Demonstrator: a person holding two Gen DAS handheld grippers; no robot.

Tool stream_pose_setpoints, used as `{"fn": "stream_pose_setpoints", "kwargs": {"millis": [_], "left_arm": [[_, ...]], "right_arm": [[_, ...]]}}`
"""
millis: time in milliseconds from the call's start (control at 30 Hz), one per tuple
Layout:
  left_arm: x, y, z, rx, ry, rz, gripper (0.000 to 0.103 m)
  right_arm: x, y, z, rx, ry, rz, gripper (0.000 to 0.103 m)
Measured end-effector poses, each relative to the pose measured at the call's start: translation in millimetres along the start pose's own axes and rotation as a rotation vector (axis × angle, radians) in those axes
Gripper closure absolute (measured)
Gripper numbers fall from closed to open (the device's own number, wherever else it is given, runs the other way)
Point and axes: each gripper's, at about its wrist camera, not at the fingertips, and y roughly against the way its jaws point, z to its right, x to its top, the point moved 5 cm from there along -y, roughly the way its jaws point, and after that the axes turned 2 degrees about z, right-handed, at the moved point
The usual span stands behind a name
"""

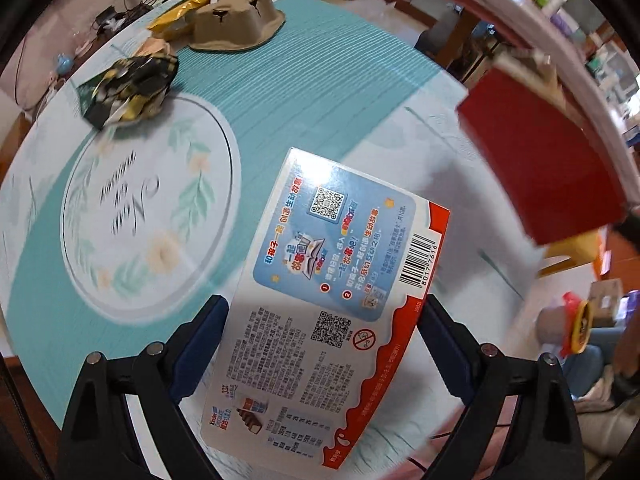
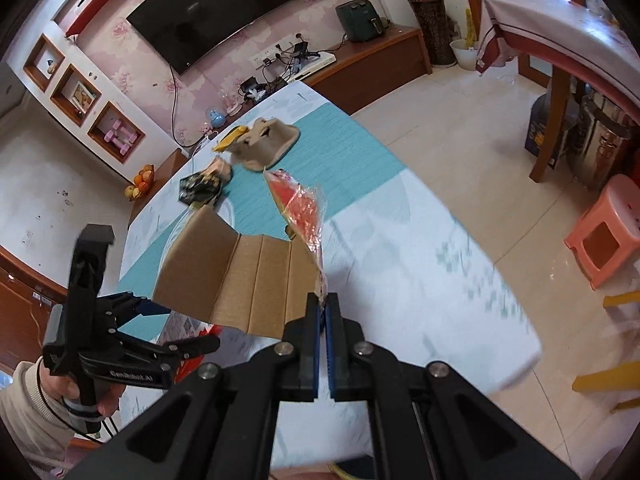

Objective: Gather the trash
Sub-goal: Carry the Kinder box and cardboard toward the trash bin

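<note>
only the left wrist view shows us the printed face of the flattened carton [image 1: 332, 300], clamped between the fingers of the left gripper [image 1: 320, 344] above the table [image 1: 320, 92]. the right view shows its plain brown back [image 2: 240, 276] and our right gripper [image 2: 322, 312] pressed together on a red plastic wrapper [image 2: 300, 204]. behind on the table lie a crumpled dark wrapper [image 1: 128, 88], a pulp tray [image 1: 236, 20] and a yellow packet [image 1: 180, 16]. the carton hides part of the table.
</note>
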Motion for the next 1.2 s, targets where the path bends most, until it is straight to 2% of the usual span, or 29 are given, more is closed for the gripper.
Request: {"fn": "stream_pose_setpoints", "kwargs": {"millis": [133,233,400,500,700,833,967,1200], "left_arm": [[-30.3,19.4,6.5,-0.035,0.012,0.019,0.01],[-51.4,32.0,9.5,-0.058,0.034,0.024,0.01],[-86.2,64.8,34.6,-0.098,0.073,0.055,0.01],[-125.8,92.3,44.6,-0.105,0.131,0.083,0.01],[-181.1,112.0,73.4,-0.095,0.311,0.139,0.01],[-220.3,102.6,101.8,-0.098,0.409,0.138,0.01],[-254.3,79.0,126.8,-0.074,0.481,0.102,0.01],[-308.1,8.1,144.7,-0.079,0.587,-0.016,0.01]], "right_arm": [[-37.3,27.6,-9.0,-0.017,-0.044,0.021,0.101],[-67.2,46.9,-18.6,-0.012,-0.064,-0.013,0.101],[-97.1,74.7,-32.3,0.003,0.02,-0.072,0.101],[-105.2,90.2,-31.4,0.029,0.07,-0.089,0.101],[-119.1,116.3,-18.4,0.096,0.194,-0.122,0.101],[-142.7,126.8,6.3,0.132,0.252,-0.168,0.101],[-175.0,122.9,34.0,0.147,0.256,-0.259,0.101],[-237.4,80.0,73.3,0.11,0.227,-0.442,0.101]]}}
